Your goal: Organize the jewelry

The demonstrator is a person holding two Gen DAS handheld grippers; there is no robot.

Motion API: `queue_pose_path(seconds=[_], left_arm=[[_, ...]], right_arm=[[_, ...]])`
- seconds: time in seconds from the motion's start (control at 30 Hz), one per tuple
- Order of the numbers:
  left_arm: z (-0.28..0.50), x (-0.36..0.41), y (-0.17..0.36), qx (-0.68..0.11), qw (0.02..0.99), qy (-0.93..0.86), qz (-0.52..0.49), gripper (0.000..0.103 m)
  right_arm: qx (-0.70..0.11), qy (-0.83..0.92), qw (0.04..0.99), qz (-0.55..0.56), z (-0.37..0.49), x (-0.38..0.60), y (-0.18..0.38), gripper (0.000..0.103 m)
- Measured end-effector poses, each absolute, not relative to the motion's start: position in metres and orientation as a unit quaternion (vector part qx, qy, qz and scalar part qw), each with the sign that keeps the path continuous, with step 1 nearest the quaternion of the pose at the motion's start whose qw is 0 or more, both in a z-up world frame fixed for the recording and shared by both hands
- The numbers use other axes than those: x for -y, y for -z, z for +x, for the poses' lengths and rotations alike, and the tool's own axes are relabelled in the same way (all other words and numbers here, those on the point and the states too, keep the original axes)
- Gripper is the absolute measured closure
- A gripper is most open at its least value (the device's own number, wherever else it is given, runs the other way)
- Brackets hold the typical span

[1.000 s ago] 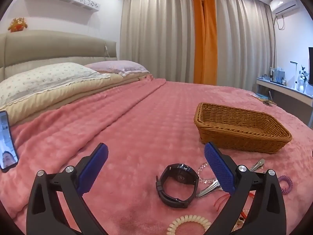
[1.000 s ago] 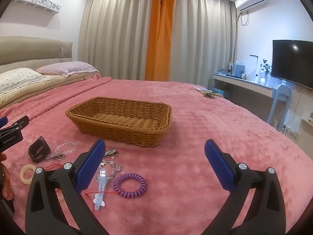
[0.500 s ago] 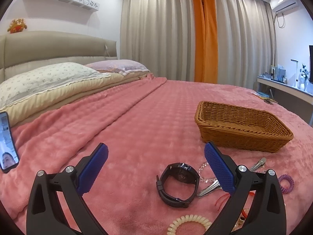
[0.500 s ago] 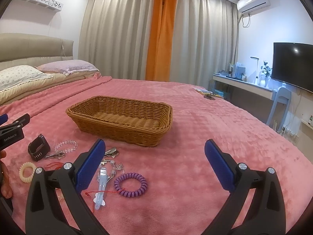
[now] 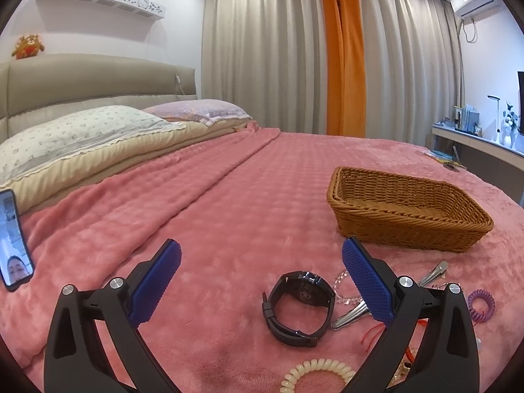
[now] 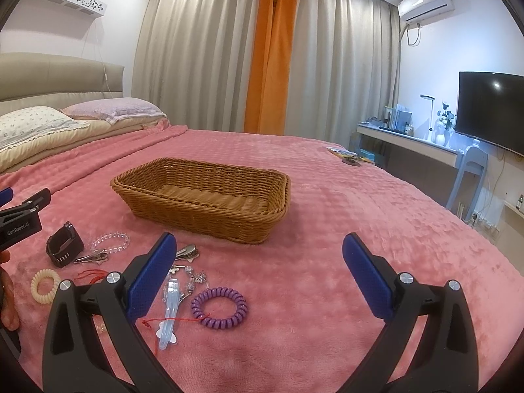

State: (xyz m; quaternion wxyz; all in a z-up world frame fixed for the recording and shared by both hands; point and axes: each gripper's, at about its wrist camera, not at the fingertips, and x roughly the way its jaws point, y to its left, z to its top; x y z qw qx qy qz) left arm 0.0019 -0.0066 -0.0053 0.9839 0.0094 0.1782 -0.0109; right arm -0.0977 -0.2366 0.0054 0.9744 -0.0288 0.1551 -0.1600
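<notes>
Both blue pads of the left gripper [image 5: 260, 270] stand wide apart in the left wrist view, and nothing is between them. It hangs over the pink blanket [image 5: 229, 203]. A black watch [image 5: 299, 308] lies just below the gap, nearer to the right pad; its band forms a closed loop and its face looks up. Right of it, a silver hair clip [image 5: 348, 311] lies with its long axis running from lower left to upper right. A cream coil hair tie [image 5: 314, 373] lies at the bottom edge. The wicker basket [image 5: 406, 226] stands further away on the right, with its long side going left to right, and looks empty.

From the right wrist view, the right gripper [image 6: 258, 270] is also wide open and holds nothing. A purple coil hair tie [image 6: 218, 308] lies flat beside its left pad. A pale blue clip [image 6: 170, 314] lies just left of this, its long axis almost straight away from the camera. The basket [image 6: 203, 213] stands well behind them.
</notes>
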Motion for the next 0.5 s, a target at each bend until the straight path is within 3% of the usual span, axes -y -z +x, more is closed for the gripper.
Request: queue_pose_path(seconds=[0.5], left_arm=[[0.0013,0.006,0.0049,-0.179,0.984,0.012,0.009,0.007]], right_arm=[[-0.153,0.16,0.975,-0.036,-0.0973,0.2332,-0.0034,0.006]])
